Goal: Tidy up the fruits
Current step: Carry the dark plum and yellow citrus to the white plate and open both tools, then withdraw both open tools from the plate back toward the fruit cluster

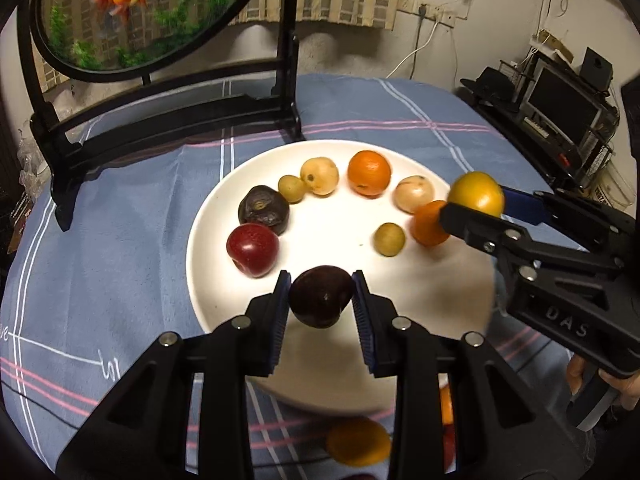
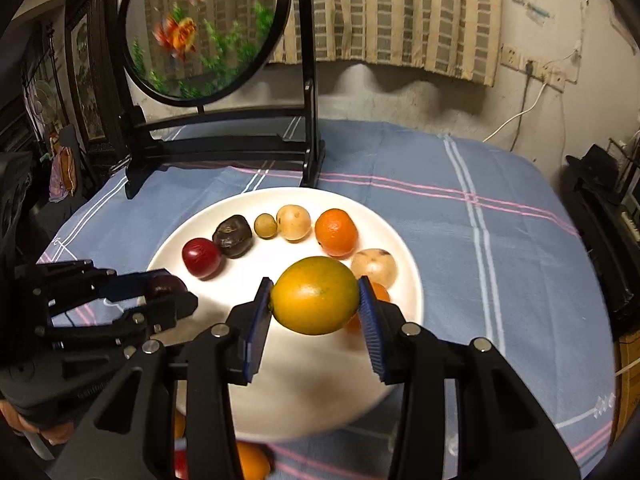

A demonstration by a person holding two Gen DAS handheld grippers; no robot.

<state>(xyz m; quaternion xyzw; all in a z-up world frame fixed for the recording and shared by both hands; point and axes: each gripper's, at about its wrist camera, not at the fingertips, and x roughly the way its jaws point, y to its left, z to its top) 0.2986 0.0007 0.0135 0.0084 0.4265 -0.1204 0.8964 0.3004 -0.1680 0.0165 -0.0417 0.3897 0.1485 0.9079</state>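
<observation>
A white plate (image 1: 328, 236) on the blue checked cloth holds several fruits in an arc: a red plum (image 1: 253, 249), a dark wrinkled fruit (image 1: 264, 209), small yellow-green fruits, pale round fruits and an orange (image 1: 369, 173). My left gripper (image 1: 320, 299) is shut on a dark purple plum (image 1: 321, 297) above the plate's near side. My right gripper (image 2: 315, 301) is shut on a yellow-orange citrus (image 2: 315, 301) above the plate's right side, over a small orange (image 1: 428, 224). The left gripper also shows in the right wrist view (image 2: 166, 289).
A round fish-tank ornament on a black stand (image 1: 172, 116) stands behind the plate. More fruits, an orange one (image 1: 358, 442) among them, lie on the cloth below my grippers. A black shelf with electronics (image 1: 560, 108) is at the right.
</observation>
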